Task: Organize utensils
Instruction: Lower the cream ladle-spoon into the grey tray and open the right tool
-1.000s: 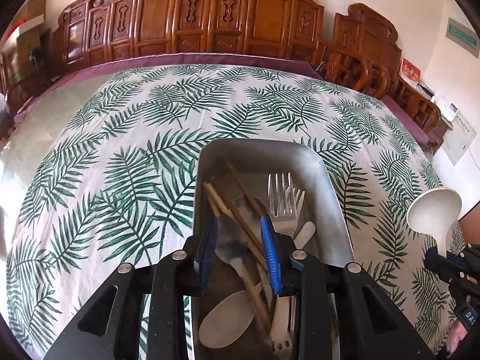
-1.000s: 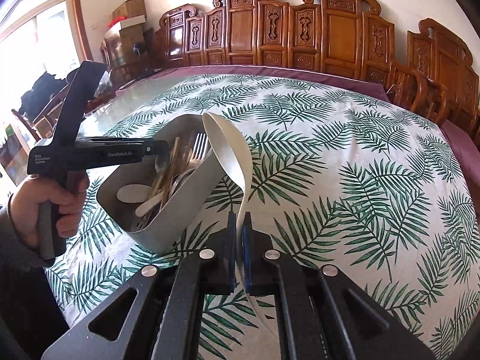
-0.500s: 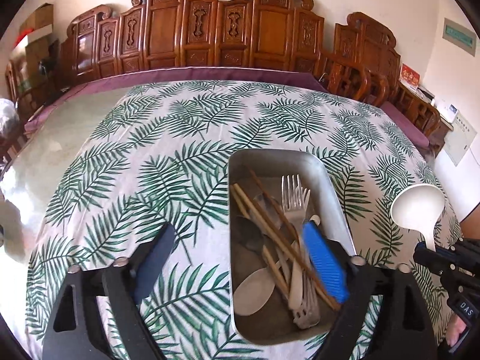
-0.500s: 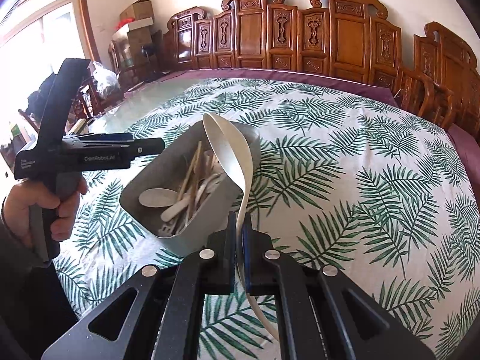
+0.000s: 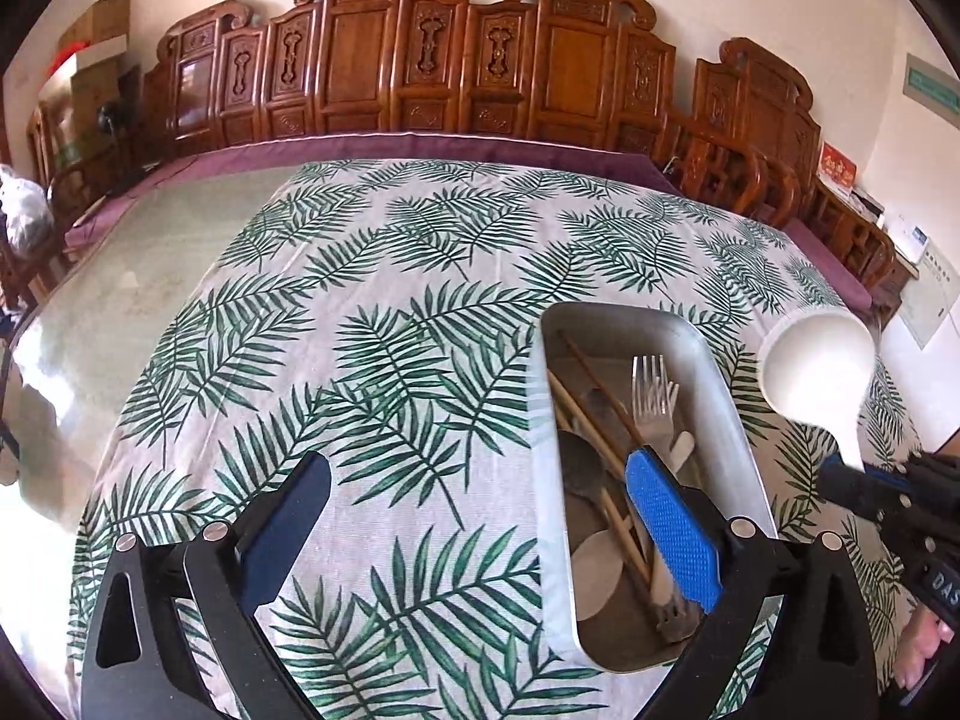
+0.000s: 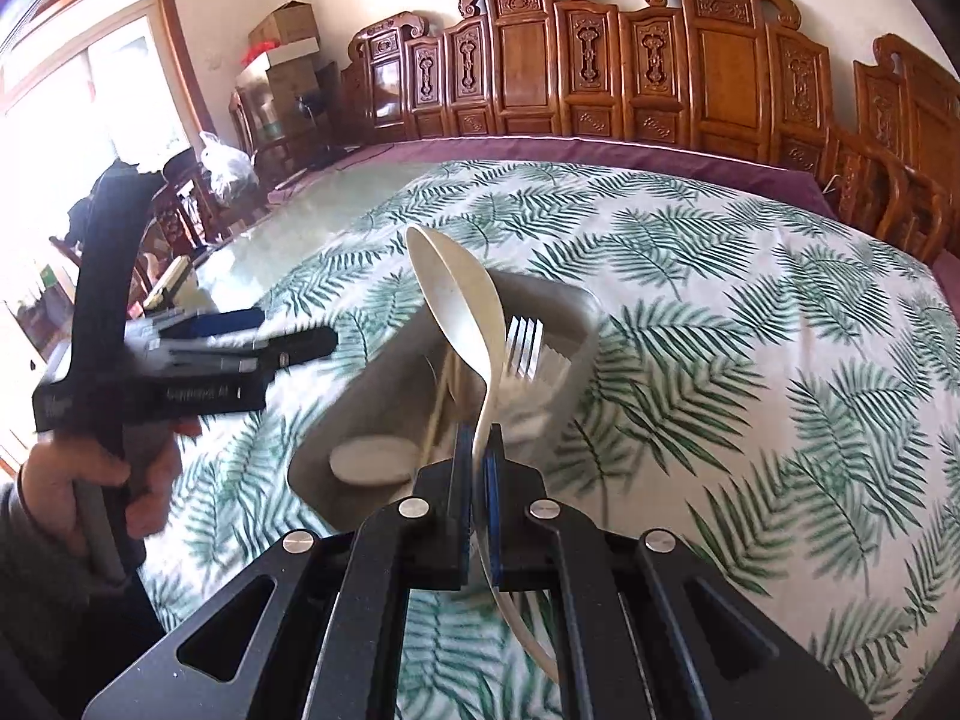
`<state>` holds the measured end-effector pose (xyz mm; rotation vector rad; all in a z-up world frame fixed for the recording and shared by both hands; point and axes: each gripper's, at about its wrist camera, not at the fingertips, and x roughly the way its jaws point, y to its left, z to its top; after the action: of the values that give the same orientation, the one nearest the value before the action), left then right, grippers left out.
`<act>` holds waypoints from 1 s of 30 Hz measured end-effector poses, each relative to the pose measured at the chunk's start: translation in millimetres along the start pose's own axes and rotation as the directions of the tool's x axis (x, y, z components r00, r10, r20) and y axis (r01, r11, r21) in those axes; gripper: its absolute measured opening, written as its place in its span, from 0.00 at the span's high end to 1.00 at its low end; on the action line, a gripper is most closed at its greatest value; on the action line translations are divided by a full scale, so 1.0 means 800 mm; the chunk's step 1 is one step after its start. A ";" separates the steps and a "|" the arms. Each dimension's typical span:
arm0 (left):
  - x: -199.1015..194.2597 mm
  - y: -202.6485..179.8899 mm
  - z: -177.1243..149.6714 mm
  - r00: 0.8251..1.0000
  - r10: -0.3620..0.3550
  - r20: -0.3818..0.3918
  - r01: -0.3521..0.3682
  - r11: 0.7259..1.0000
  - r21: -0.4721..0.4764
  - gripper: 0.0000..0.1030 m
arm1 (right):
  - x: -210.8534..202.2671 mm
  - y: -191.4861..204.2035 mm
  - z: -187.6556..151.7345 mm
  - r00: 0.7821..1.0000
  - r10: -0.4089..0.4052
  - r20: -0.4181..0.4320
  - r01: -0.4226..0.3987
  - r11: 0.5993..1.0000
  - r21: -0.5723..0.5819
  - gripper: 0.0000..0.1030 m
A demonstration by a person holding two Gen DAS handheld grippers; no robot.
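A grey metal tray (image 5: 729, 414) on the leaf-print cloth holds forks (image 5: 651, 384), wooden chopsticks (image 5: 600, 408) and pale spoons. My left gripper (image 5: 477, 468) hangs above the cloth at the tray's left wall, its jaws opening wide with nothing between them; its right blue pad (image 5: 672, 528) overlaps the tray. My right gripper (image 6: 477, 438) is shut on the handle of a white ladle (image 6: 462, 312), bowl up, just in front of the tray (image 6: 558, 300). The ladle (image 5: 816, 372) also shows at the right of the left wrist view.
A person's hand (image 6: 138, 480) grips the left gripper (image 6: 294, 330) at the left of the tray. Carved wooden chairs (image 5: 480, 72) line the far side of the table. Bare glass tabletop (image 5: 150, 264) lies left of the cloth, whose middle and far part carry nothing.
My left gripper opened wide, let go of the spoon it held over the tray, and drew back to the left. My right gripper carried the ladle nearer to the tray.
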<state>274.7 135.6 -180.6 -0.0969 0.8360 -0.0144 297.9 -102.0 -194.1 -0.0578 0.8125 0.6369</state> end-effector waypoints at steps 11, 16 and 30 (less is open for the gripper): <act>0.007 0.020 0.004 1.000 0.021 -0.002 -0.021 1.000 -0.013 0.08 | 0.061 0.011 0.048 1.000 0.028 -0.002 -0.028 0.999 0.042 0.95; 0.009 0.024 0.004 1.000 0.027 -0.004 -0.027 0.999 -0.022 0.08 | 0.090 0.011 0.043 0.999 0.028 -0.032 -0.026 0.998 0.064 0.95; 0.013 0.029 0.006 0.999 0.036 -0.004 -0.036 0.999 -0.020 0.08 | 0.111 -0.003 0.035 0.995 0.092 -0.031 -0.083 0.971 0.224 0.94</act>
<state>284.5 158.2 -187.1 -0.1004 0.8414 0.0281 363.3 -50.9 -236.6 0.1706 0.9257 0.6257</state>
